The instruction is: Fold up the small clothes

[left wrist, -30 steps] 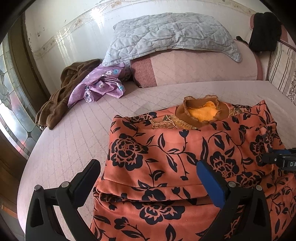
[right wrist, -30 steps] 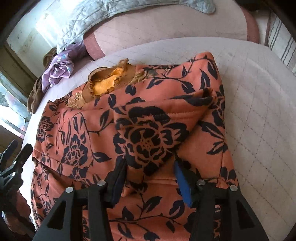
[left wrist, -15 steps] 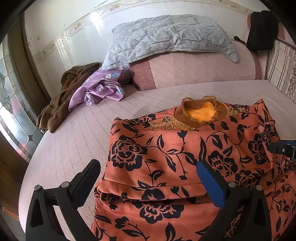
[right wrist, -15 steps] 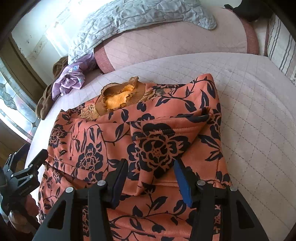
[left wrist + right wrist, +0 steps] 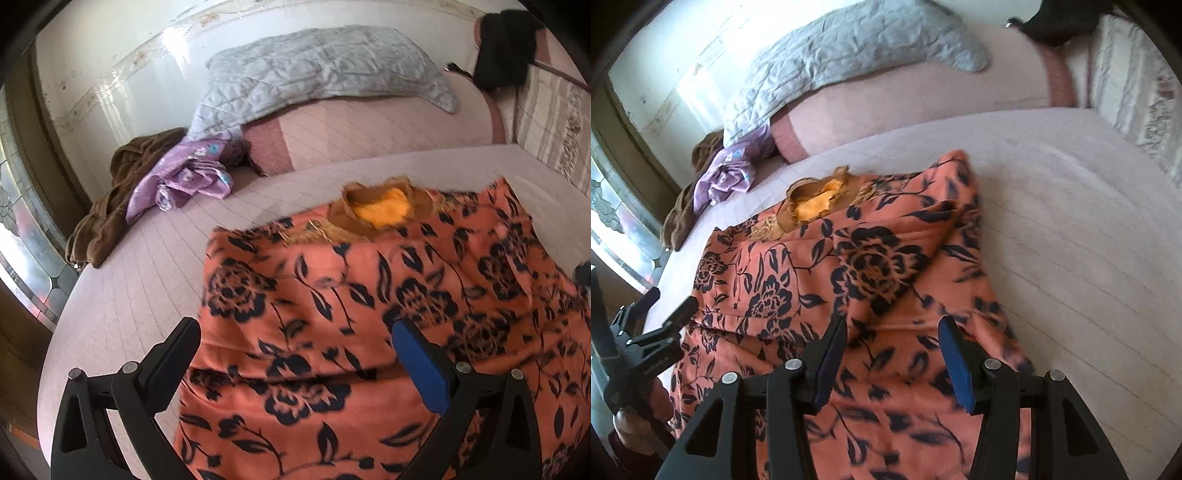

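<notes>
An orange top with a black flower print lies on the pink bed, brown collar with yellow lining at the far end. Both sleeves are folded in over the body; the right one lies across the chest. My left gripper is open and empty, above the top's near left part. It also shows in the right wrist view. My right gripper is open and empty, above the top's lower right part.
A grey quilted pillow lies on a pink bolster at the back. A purple garment and a brown one lie at the far left by the window. A black item sits at the far right. The bed edge runs along the left.
Both grippers have pulled back and risen from the top, so more of the bed shows. The right gripper has come off the folded sleeve. The top lies unchanged.
</notes>
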Demonstrator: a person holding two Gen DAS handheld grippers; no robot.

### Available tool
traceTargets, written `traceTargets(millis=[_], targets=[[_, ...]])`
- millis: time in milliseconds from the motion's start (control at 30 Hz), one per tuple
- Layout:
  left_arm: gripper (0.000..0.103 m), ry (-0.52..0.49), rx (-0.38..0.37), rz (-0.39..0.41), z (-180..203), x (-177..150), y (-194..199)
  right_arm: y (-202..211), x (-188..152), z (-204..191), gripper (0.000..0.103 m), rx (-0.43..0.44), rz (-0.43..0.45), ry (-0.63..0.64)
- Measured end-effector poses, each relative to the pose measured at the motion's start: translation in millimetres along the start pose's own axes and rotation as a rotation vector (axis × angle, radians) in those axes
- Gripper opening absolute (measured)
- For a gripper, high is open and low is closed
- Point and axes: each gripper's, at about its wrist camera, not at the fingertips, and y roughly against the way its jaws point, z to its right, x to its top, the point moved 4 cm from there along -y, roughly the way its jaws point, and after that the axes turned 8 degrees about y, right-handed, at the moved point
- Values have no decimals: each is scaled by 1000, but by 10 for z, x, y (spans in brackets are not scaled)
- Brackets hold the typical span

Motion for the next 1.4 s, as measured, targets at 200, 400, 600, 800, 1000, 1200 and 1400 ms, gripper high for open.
traceTargets(millis=[200, 400, 600, 800, 1000, 1200, 1400], targets=[[103, -33, -33, -6, 120, -187, 138, 651, -324, -8, 55, -42, 90, 12], [103, 2, -46, -7, 86, -395, 355, 941, -1113, 95, 55, -83, 6, -16], [103, 38, -19, -35, -125, -831, 596, 1002, -1486, 2, 55, -111, -45, 39], [103, 124, 50, -122, -521, -1340, 698, 932, -1466, -238, 57, -12, -28, 74], [103, 234, 115, -144, -999, -1612, 1020, 833, -1485, -375, 63, 65, -18, 89], [103, 341, 169, -202, -1467, -1893, 1250, 816, -1454, -28, 69, 81, -9, -28], [103, 432, 136, -255, -1705, -1945, 1235, 836, -1529, 362, 69, 58, -24, -140]])
